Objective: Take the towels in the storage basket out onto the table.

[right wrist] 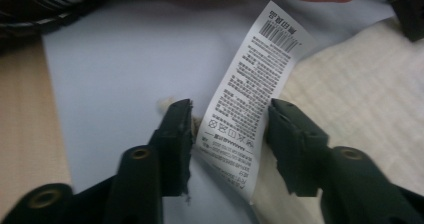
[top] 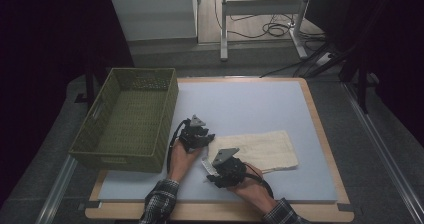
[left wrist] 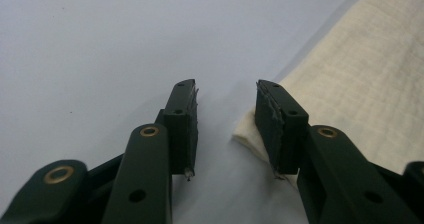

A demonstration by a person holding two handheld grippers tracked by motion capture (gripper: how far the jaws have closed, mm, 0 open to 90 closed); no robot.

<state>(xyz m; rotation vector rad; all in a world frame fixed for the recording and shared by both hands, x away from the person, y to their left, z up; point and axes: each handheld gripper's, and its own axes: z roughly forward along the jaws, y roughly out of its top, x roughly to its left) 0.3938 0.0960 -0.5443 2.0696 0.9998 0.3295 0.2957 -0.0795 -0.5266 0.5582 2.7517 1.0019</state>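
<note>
The counter [top: 260, 104], a pale blue sheet filling the middle of the high view, carries a green woven basket [top: 127, 119] at its left, which stands with nothing visible inside, and a cream towel [top: 262, 149] lying flat and folded to a narrow strip in the lower centre, well apart from the basket. Judging by this, the work is at an early stage: the towel is laid out, but no lift or further fold has begun, and the gripping is all left to do. The left tongs [top: 207, 138] sit at the towel's left end; in the left gripper view the jaws stand partly open, one pad just touching a corner of the towel [left wrist: 360, 79] with bare counter in the gap, gripping nothing. The right tongs [top: 212, 176] sit at the towel's lower left; in the right gripper view they [right wrist: 230, 121] are partly open astride the white care label [right wrist: 250, 91], which lies loose between the pads, not yet pinched.
</note>
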